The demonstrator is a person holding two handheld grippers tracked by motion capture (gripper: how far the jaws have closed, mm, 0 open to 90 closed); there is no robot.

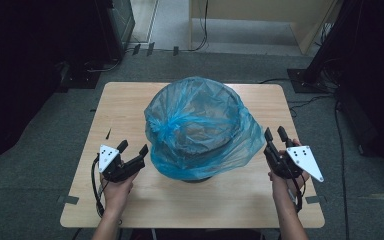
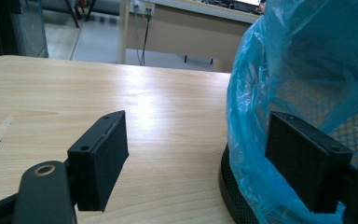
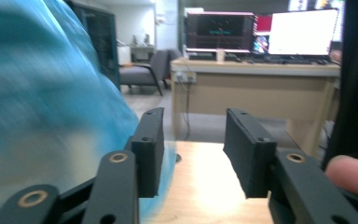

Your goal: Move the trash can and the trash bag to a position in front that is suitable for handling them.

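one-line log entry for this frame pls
scene: blue bag over mesh bin on table | left gripper: open, beside bag | right gripper: open, beside bag | contact: cannot tell

No legible text, label, brand or number anywhere; monitor screens (image 3: 303,31) unreadable

A light wooden table (image 1: 130,105) stands on grey carpet (image 1: 40,150). Beyond the table, cables (image 1: 202,30) trail toward a beige desk (image 3: 256,88) bearing lit monitors (image 3: 303,32); a grey chair (image 3: 147,70) sits left of the desk.
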